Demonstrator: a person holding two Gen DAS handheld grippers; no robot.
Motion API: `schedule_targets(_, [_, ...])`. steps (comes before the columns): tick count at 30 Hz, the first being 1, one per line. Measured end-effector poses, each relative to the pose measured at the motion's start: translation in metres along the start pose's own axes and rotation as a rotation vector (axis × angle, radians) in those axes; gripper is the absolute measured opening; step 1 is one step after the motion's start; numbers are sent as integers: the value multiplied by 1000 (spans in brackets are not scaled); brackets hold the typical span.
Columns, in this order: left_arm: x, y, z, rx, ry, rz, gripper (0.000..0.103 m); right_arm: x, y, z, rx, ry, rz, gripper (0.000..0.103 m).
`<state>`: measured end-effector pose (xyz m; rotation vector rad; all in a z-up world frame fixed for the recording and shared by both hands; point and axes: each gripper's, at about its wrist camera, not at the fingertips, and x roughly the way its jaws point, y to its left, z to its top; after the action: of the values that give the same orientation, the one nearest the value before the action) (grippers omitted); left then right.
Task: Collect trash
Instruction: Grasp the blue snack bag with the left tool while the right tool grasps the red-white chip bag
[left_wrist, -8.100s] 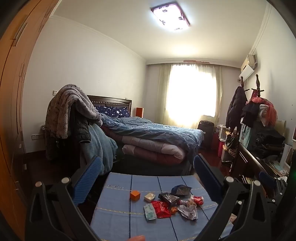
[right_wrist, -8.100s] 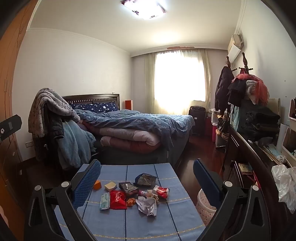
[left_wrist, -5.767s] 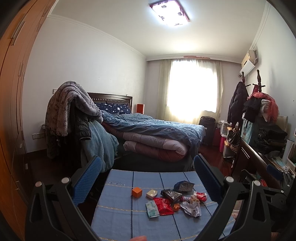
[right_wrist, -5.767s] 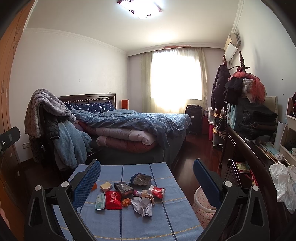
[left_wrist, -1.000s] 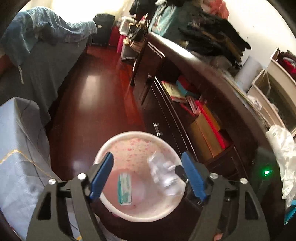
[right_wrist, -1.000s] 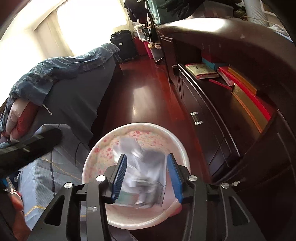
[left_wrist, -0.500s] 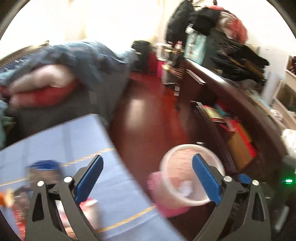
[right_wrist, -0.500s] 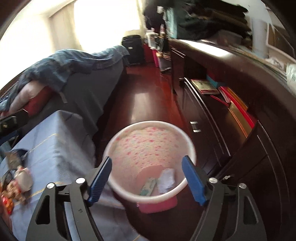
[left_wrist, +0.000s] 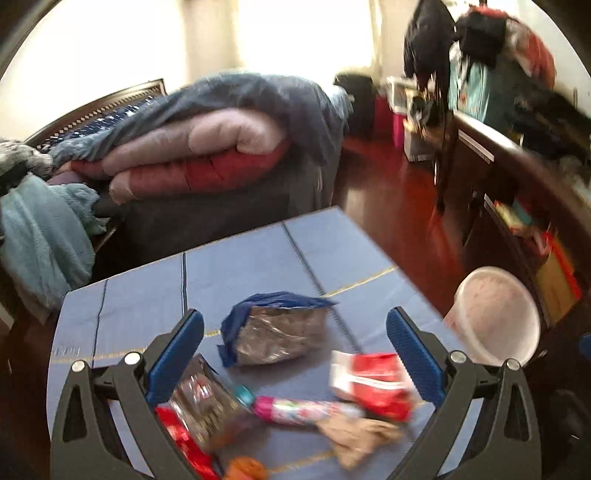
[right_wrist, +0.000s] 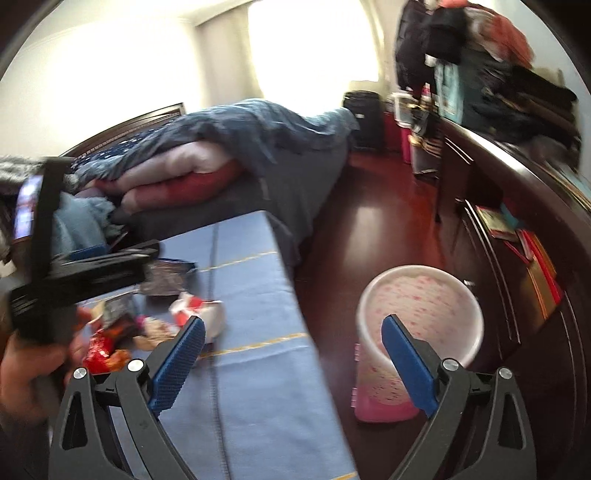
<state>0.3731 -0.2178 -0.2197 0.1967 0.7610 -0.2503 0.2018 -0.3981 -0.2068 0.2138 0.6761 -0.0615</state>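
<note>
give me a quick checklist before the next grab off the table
1. Left gripper empty, jaws wide: ok.
2. Right gripper empty, jaws opening: ok.
3. Trash left on the blue table: ok, blue foil bag, red wrapper and pink tube lie there.
4. Left gripper lined up on one piece: not ok, several lie between its fingers.
5. Bin upright beside the table: ok.
6. Sharp view for aiming: not ok, both views are blurred.

The right tongs hang with jaws opening and nothing between them, over the edge of the blue-clothed bench. The pink-speckled bin stands on the floor beside it; wrappers lie by the left tongs.
</note>
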Motion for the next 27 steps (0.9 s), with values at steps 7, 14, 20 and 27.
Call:
schedule_targets(7, [82, 21, 6, 50, 181, -153, 99, 18, 16, 0, -18, 29, 19, 96])
schedule_targets(14, [107, 34, -4, 17, 204, -172, 80, 50, 26, 2, -16, 69, 10, 96])
schedule_targets(20, [103, 35, -9, -28, 189, -185, 30, 85, 38, 0, -9, 140, 38, 96])
schedule_targets(27, [81, 67, -12, -174, 117, -177, 21, 118, 61, 1, -29, 203, 86, 96])
